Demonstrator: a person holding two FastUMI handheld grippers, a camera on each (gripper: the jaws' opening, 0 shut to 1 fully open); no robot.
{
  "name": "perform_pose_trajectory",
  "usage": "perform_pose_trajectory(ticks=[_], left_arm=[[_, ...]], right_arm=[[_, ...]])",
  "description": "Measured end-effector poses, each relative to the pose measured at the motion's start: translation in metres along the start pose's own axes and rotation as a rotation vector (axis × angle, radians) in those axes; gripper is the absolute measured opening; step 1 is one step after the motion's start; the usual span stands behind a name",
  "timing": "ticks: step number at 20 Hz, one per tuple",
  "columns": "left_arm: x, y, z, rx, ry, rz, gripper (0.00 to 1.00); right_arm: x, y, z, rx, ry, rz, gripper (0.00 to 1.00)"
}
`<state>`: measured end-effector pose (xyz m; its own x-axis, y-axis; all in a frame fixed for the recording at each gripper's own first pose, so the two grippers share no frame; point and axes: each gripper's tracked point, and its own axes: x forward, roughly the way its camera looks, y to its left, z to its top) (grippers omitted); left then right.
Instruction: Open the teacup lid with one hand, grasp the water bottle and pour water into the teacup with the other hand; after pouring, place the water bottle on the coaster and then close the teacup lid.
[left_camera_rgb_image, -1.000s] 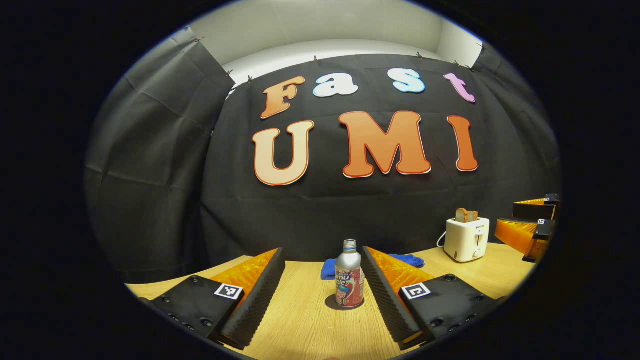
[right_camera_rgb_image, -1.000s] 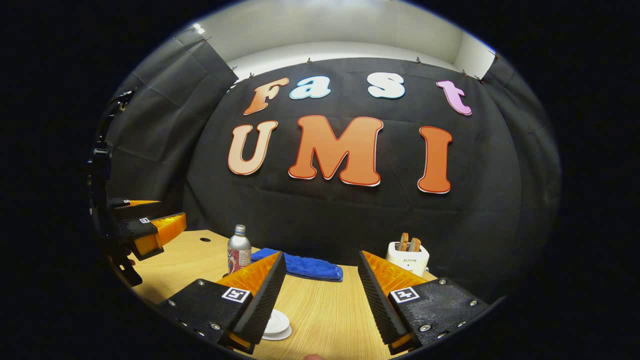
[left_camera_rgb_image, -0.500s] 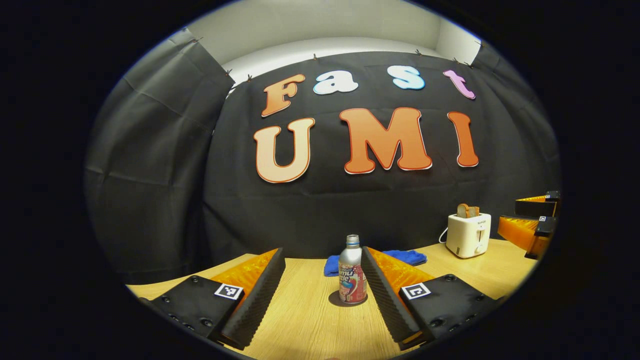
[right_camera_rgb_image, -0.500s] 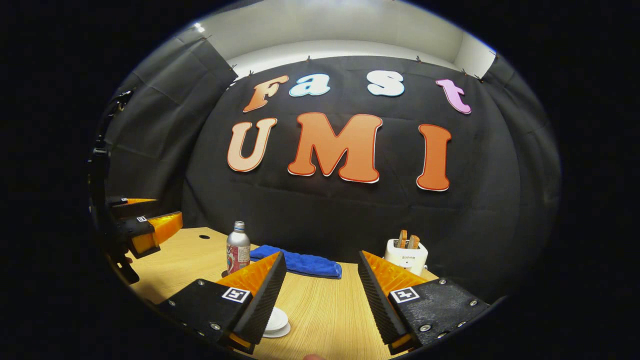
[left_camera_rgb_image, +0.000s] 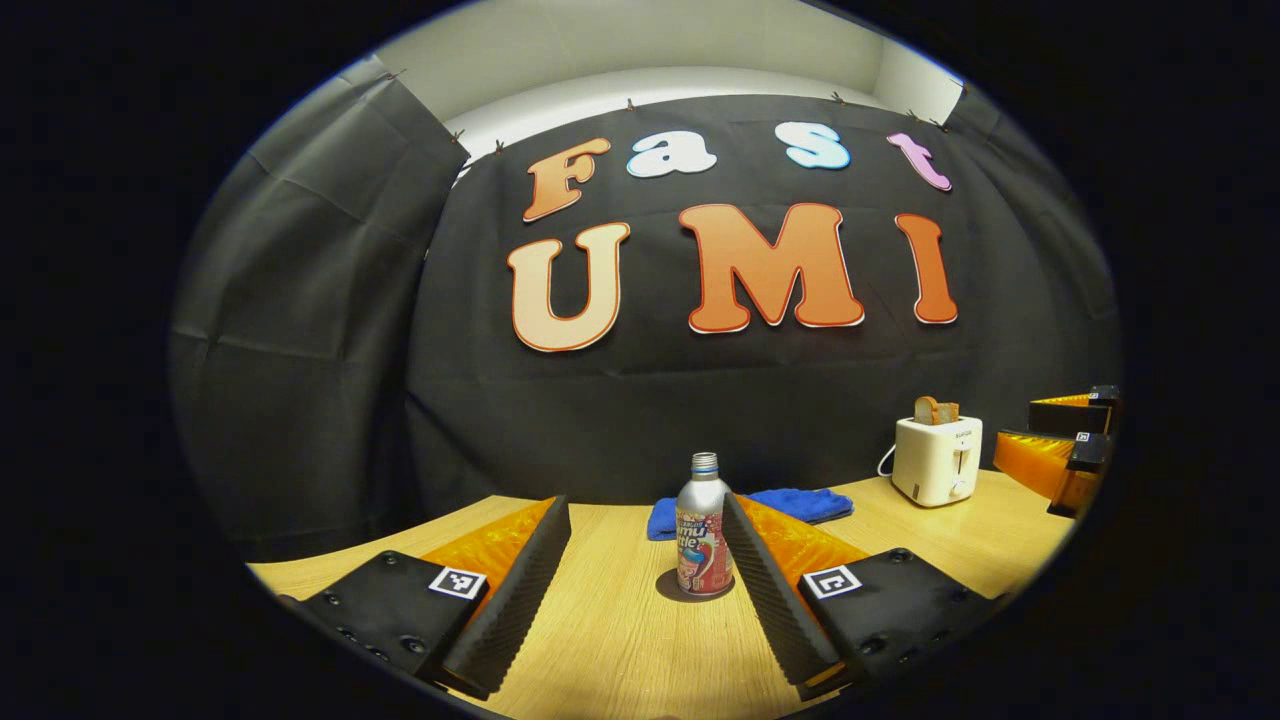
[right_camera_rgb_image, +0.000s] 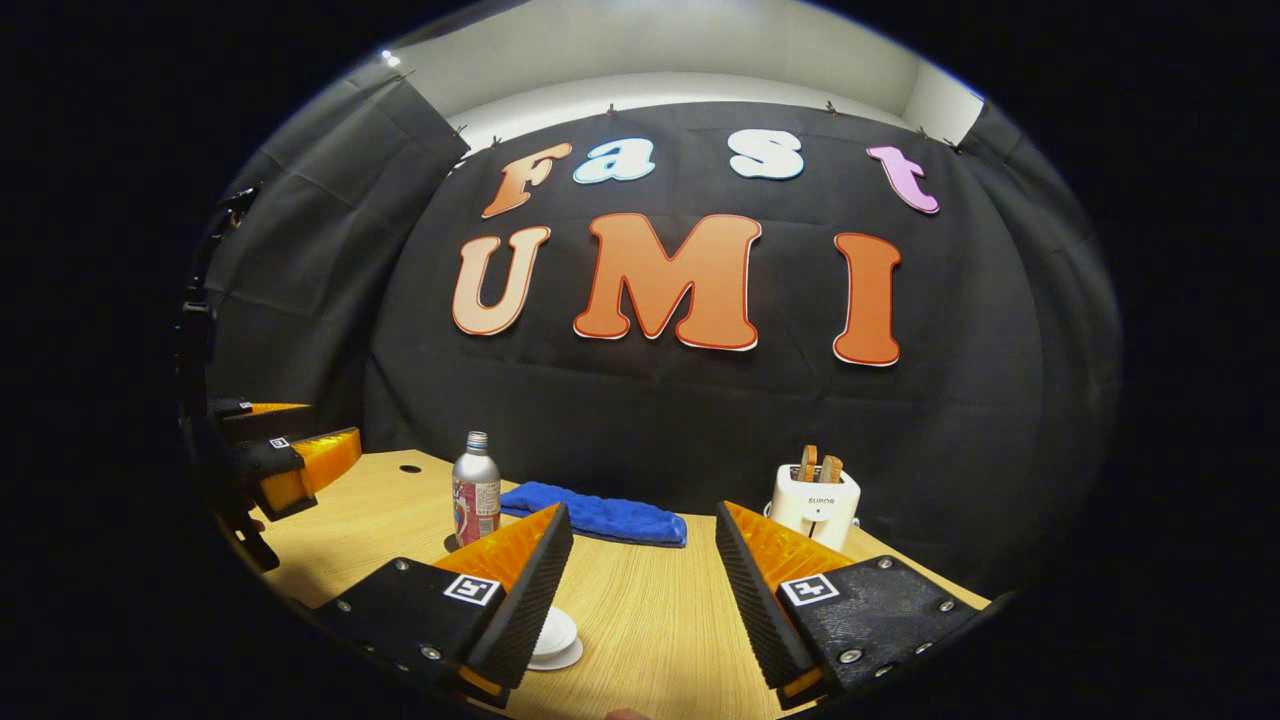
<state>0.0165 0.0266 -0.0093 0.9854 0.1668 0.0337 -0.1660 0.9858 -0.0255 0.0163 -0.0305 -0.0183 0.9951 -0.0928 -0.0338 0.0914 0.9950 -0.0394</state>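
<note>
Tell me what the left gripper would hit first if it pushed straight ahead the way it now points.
Probably the water bottle. It stands upright on the table ahead of the open left gripper, close beside one of the fingers; depth is unclear, so that finger might clip it rather than pass.

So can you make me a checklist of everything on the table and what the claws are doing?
Surface: wooden table, with a small dark hole near its far left corner.
Job's things: water bottle upright on a dark coaster; white teacup lid down by the right claw's finger.
Clutter: blue cloth behind the bottle; white toaster with bread in its slots.
Claws: left claw open, bottle just ahead between its fingers, untouched; right claw open, holding nothing.
Cables: a white cord at the toaster's left side.
Surroundings: black cloth wall, pale wall above.
</note>
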Motion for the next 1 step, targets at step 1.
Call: perform_pose_trajectory(ticks=[1], left_arm=[[0.0014, -0.0001, 0.0009, 0.002, -0.002, 0.000, 0.99]], right_arm=[[0.0005, 0.0007, 0.0011, 0.004, 0.000, 0.002, 0.87]])
